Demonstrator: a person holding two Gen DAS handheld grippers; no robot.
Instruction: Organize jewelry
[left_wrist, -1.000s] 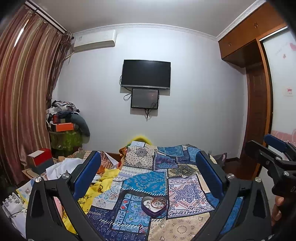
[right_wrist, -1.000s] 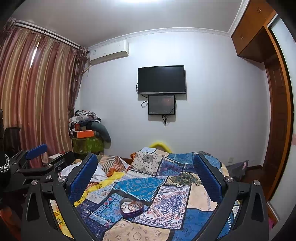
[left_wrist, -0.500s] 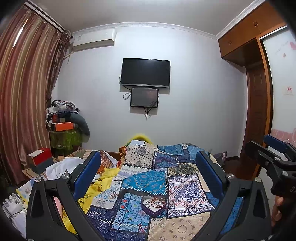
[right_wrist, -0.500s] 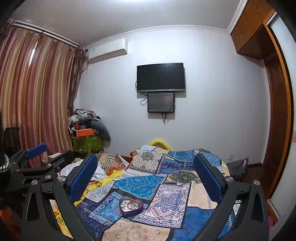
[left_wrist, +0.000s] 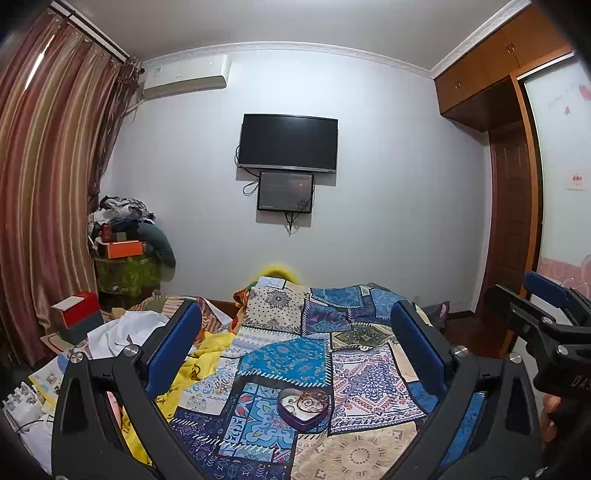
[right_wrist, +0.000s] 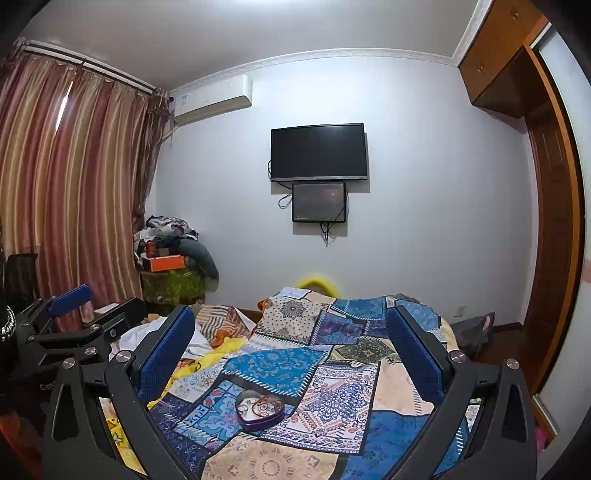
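Note:
A purple heart-shaped tin (left_wrist: 302, 409) with rings and bangles in it lies open on the patchwork bedspread (left_wrist: 295, 354); it also shows in the right wrist view (right_wrist: 259, 409). My left gripper (left_wrist: 295, 325) is open and empty, held above the bed well short of the tin. My right gripper (right_wrist: 290, 328) is open and empty too, at a similar height. Each gripper shows at the edge of the other's view: the right one (left_wrist: 546, 306) and the left one (right_wrist: 74, 314).
Clothes, papers and a red box (left_wrist: 75, 314) lie at the bed's left side. A pile of clothes and an orange box (right_wrist: 166, 263) stands by the curtain. A TV (left_wrist: 288, 144) hangs on the far wall. A wooden wardrobe (right_wrist: 550, 229) is at the right.
Both views have shifted slightly; the tin sits a little lower in the right wrist view. Both grippers stay open and empty.

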